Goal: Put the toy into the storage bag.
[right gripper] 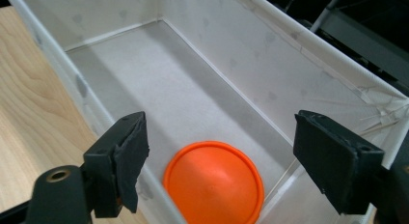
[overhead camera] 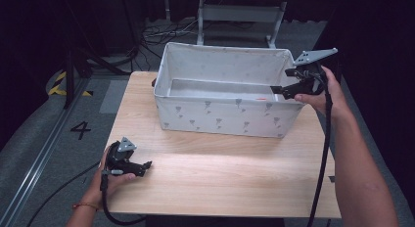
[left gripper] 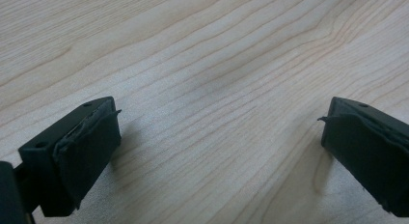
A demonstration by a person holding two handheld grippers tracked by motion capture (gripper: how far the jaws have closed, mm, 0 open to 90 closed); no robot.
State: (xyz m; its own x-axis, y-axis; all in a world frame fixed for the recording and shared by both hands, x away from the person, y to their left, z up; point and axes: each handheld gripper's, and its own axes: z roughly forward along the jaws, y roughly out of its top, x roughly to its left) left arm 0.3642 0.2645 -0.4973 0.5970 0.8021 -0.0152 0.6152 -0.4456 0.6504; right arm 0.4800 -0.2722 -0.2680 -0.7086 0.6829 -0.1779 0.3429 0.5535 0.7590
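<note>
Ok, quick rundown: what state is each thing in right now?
orange disc: lying flat on the bin floor, released.
fabric bin: upright on the table, open-topped.
right gripper: jaws open, above the disc, holding nothing.
left gripper: jaws open, empty, low over bare table.

A pale wood table (overhead camera: 220,173) stands on grey floor (overhead camera: 29,153) — at 9 o'clock a painted "4" (overhead camera: 80,129) and yellow-black hazard tape (overhead camera: 58,83), at 12 o'clock cables (overhead camera: 164,34) and a grey metal frame (overhead camera: 241,14) — with darkness at both sides.
</note>
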